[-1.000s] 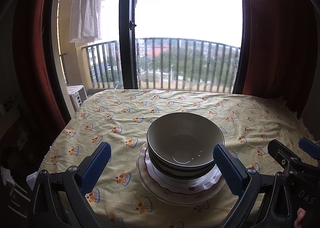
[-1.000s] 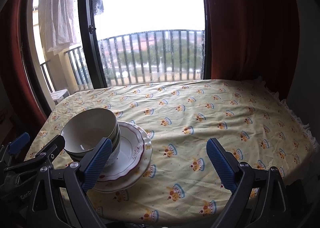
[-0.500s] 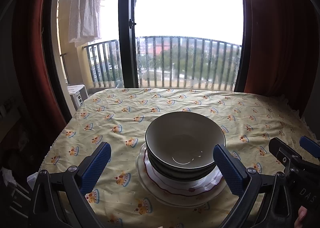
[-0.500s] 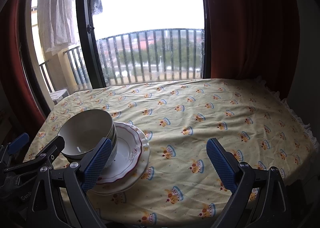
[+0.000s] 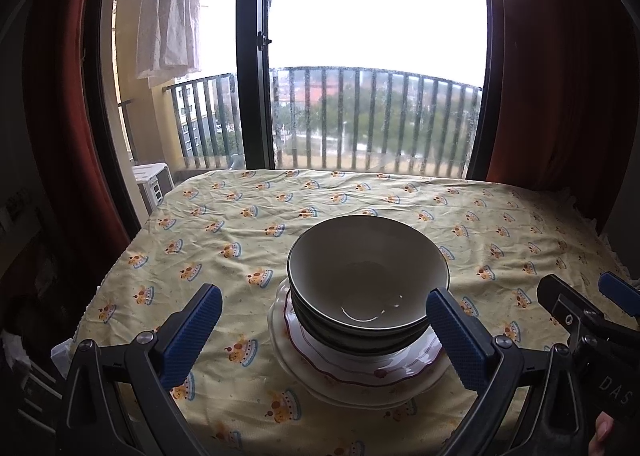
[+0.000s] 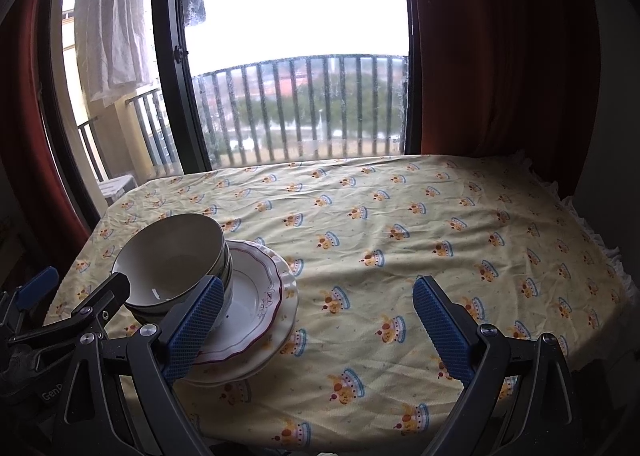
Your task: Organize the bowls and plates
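Task looks basically done: nested bowls (image 5: 368, 288) sit on the stacked plates (image 5: 360, 376), one pile at the near-left part of the tablecloth (image 6: 400, 236). Left gripper (image 5: 320, 336) and right gripper (image 6: 316, 326) both gape wide, holding nothing. Nothing else loose in view.

Readable text: "DAS" in white on the black body of the right gripper (image 5: 576, 320), seen at the left wrist view's lower right edge. "Gen" plus a cut-off character on the left gripper (image 6: 76, 292) body, lower left of right wrist view.
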A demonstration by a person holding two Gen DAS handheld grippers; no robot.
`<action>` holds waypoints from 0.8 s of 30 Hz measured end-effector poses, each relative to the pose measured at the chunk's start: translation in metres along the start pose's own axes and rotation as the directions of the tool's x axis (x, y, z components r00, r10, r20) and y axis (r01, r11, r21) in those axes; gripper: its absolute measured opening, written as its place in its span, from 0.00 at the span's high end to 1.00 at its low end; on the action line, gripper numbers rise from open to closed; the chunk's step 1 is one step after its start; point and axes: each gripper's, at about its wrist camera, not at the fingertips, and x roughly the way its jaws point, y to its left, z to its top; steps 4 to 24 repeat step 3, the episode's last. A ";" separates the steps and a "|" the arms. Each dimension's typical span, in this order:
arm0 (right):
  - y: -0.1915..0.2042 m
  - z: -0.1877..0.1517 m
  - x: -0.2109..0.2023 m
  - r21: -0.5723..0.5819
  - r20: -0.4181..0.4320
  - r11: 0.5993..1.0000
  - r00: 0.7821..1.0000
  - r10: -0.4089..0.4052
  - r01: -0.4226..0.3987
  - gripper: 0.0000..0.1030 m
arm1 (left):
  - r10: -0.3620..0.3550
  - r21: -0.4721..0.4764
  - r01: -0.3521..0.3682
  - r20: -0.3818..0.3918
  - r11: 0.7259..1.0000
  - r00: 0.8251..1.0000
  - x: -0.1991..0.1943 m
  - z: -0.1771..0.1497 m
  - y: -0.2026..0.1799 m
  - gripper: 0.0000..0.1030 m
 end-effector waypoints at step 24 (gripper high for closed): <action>0.000 0.000 0.000 0.000 -0.001 1.000 1.000 -0.001 0.001 0.06 | -0.001 0.001 0.001 -0.003 1.000 1.000 0.000 0.000 0.000 0.00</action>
